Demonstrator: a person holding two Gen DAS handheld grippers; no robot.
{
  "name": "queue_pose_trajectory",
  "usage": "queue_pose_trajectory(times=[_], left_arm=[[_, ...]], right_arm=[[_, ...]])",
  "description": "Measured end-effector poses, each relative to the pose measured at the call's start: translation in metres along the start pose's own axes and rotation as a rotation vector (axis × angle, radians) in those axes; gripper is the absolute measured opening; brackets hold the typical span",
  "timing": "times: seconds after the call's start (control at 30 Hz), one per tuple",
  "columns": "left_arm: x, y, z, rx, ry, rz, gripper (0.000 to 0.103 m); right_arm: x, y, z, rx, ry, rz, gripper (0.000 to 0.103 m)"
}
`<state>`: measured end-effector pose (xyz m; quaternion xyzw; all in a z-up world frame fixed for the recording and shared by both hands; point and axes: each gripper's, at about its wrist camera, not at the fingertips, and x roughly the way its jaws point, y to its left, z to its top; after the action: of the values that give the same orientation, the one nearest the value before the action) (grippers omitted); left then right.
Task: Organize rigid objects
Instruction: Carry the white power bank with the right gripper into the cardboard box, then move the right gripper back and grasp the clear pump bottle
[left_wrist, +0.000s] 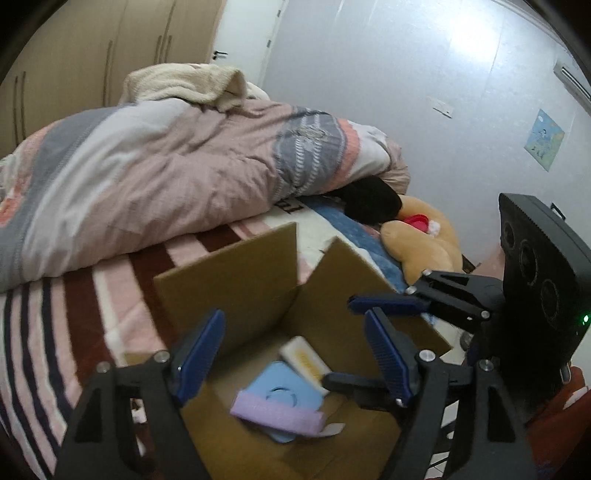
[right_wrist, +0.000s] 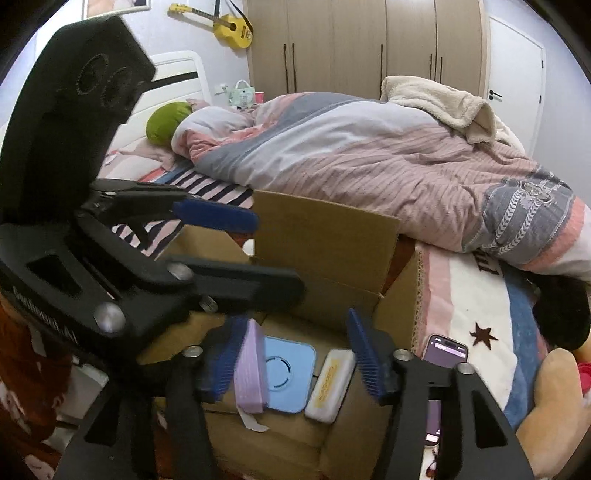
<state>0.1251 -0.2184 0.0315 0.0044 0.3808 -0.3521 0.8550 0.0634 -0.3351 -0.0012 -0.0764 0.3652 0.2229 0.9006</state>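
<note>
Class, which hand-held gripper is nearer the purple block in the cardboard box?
Right. The right hand-held gripper has a finger beside the purple block; the left hand-held gripper hovers open above it.

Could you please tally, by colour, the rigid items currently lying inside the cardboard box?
Inside the cardboard box:
Blue flat square case: 1
Lilac bar-shaped item: 1
White oblong case with yellow label: 1
Total: 3
Both tools are open above the box and hold nothing.
</note>
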Motion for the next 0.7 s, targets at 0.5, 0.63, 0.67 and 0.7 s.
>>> queue_pose_trajectory(times=[0.5,0.63,0.67,0.7], left_arm=[[-0.131,0.091,-0.070,-0.109,-0.169,0.276,0.083],[-0.150,0.121,-0.101,-0.157,-0.185,0.347,0.083],[-0.154,0.132,-0.111,-0.172,-0.185,0.364,0.084],[-0.156,0.139,-0.117,-0.183,-0.184,0.373,0.084]], right_arm=[[0.005,0.124,0.041,-0.188,-0.103,0.184,0.103],[0.028,0.164,0.048,-0.201,-0.073,0.281,0.103],[0.038,0.176,0.049,-0.196,-0.054,0.317,0.103],[0.047,0.185,0.049,-0.195,-0.035,0.339,0.103]])
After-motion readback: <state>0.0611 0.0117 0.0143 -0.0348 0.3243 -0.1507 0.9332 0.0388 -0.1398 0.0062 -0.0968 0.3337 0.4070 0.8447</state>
